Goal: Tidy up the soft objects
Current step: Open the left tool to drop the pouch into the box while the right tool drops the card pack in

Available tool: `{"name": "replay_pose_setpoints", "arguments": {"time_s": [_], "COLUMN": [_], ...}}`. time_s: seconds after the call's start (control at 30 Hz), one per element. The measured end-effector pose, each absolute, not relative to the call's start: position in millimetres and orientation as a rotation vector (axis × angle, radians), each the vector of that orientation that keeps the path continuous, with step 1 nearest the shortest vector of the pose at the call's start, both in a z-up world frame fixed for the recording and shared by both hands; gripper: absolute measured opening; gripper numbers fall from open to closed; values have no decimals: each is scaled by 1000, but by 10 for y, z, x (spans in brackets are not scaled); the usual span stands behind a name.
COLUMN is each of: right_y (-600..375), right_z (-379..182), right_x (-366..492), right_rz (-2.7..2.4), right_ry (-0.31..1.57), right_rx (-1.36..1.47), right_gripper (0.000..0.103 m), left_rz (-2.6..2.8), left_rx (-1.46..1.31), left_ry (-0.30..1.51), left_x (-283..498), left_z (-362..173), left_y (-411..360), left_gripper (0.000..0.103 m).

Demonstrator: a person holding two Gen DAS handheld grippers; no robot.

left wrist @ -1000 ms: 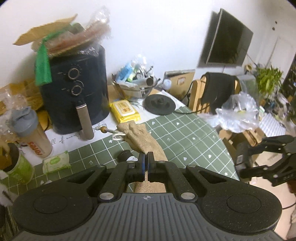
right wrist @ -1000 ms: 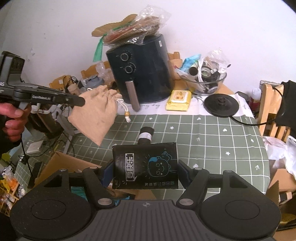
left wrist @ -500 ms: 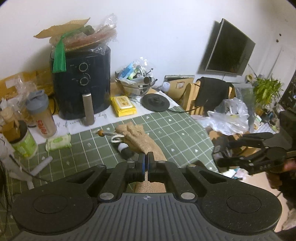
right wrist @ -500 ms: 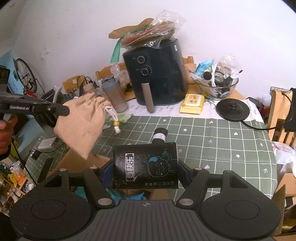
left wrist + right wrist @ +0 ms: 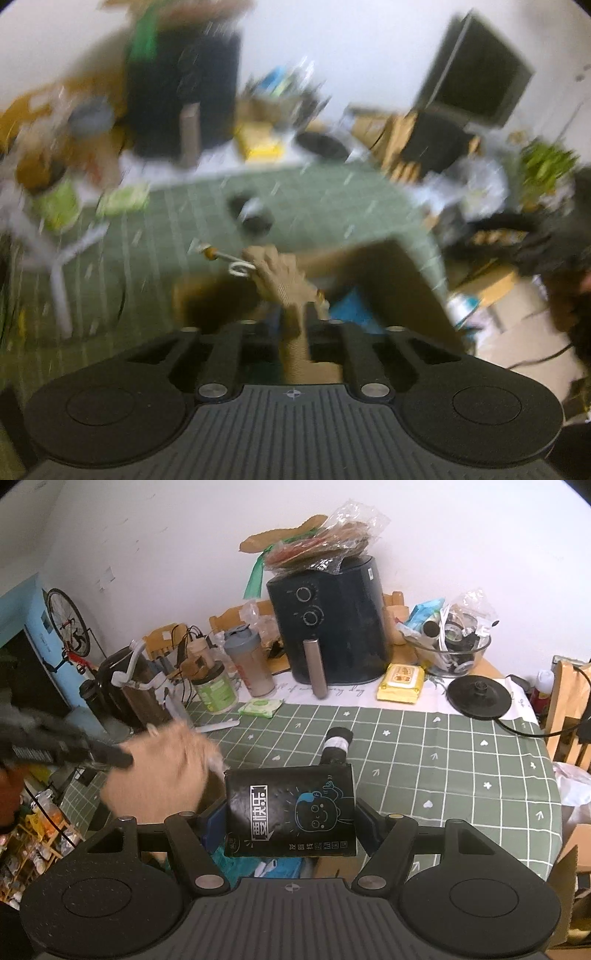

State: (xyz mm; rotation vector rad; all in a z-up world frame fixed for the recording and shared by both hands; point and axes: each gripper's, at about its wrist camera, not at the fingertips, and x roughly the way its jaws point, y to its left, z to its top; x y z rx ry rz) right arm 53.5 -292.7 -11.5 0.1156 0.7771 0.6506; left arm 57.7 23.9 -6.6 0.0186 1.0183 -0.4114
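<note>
Left wrist view (heavily blurred): the left gripper (image 5: 295,325) is pinched on the neck end of the pouch (image 5: 284,280), whose cord and bead trail toward the table (image 5: 332,221). The pouch hangs off the table's near edge, above the box (image 5: 388,280), an open brown carton with something blue inside. Right wrist view: the right gripper (image 5: 291,812) is clamped on the pack (image 5: 291,808), a black soft packet held just off the table's (image 5: 443,760) near edge; the pouch (image 5: 162,775) hangs beside the pack, on its left, pinched by the left gripper (image 5: 122,757). The step in hand appears to be carrying both soft items to the box. The next move calls for lowering each over the opening, then spreading the fingers to release.
</note>
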Motion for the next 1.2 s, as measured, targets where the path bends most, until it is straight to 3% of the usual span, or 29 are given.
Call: {"name": "replay_pose_setpoints", "arguments": {"time_s": [0.07,0.3,0.83,0.9,0.97,1.0,1.2], "right_y": [-2914,-2864,-2486,-2403,-2293,-2260,-2221], "right_z": [-140,-210,-126,-168,-234,-259,-360], "right_x": [501,420,469,500,503,496,462], "right_rz": [660,691,825,852,841,837,837], "right_ry": [783,805,802,837,867,872,916], "right_rx": [114,109,45,22,-33,-54,-66], "right_gripper": [72,72,72,79,99,102,103], "left_rz": [-384,-287,-203,-194,-185,-182,-170], "left_rx": [30,15,-60,-70,-80,-88,-104], "left_ry": [1056,1098,1014,1006,999,992,959], "left_x": [515,342,40,10,-15,-32,-60], "left_z": [-217,-386,-273,-263,-253,-244,-199], "left_y": [269,361,387,405,425,440,496], "left_gripper": [39,46,47,47,47,47,47]}}
